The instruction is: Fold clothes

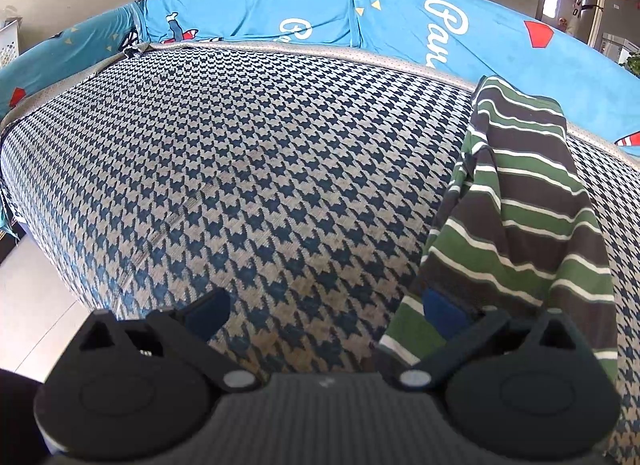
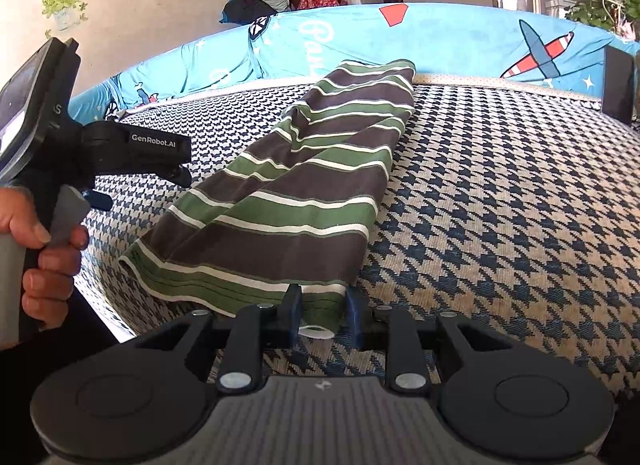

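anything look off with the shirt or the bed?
The striped shirt lies as a rumpled, diagonal strip across the houndstooth cover, with its left edge bunched. No damage is visible.

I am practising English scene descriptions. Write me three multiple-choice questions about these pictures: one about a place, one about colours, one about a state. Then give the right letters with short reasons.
1. Where does the striped garment lie?
A. on the floor
B. on the houndstooth cover
C. on a wooden chair

2. Which colours are its stripes?
A. red, yellow and black
B. pink and light blue
C. green, dark grey and white

3. How do the jaws of the left gripper stand?
A. wide open, with nothing between them
B. shut on the garment
C. shut on a hanger

Answers:
1 B: the garment stretches across the blue-and-beige houndstooth fabric in both views.
2 C: broad green and dark grey bands are separated by thin white lines.
3 A: in the left wrist view only the patterned cover shows between the spread jaws; the garment lies off to one side.
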